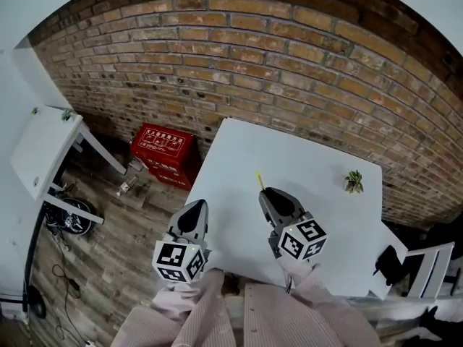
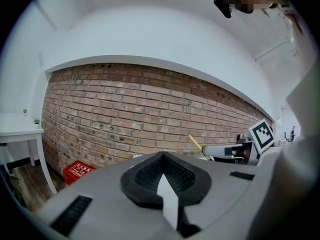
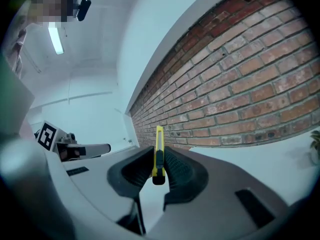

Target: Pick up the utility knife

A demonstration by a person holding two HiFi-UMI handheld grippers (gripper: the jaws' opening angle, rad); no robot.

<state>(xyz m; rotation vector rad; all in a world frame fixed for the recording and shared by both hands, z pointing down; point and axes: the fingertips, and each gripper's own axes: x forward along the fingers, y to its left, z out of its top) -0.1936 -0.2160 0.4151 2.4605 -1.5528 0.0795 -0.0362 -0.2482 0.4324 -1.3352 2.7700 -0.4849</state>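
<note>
A: From where does the head view look?
B: From high above the person, steeply down onto the white table (image 1: 318,194), with the brick wall (image 1: 289,56) beyond it.
A: And the two gripper views?
B: Each sits close behind its own jaws and faces that wall nearly level. The right gripper view is tilted.
A: What do they share?
B: The wall. The left gripper view also catches the right gripper (image 2: 210,151) at its right side. The right gripper view catches the left gripper (image 3: 102,148) at its left.

"How much of the utility knife (image 1: 258,180) shows from above?"

"Only its yellow tip, at eleven o'clock of the right gripper (image 1: 271,194). The jaws hide the rest."

"And the print on the red box (image 1: 162,147)?"

"Too small to read. The green thing (image 1: 354,181) at three o'clock is too small to name."
</note>
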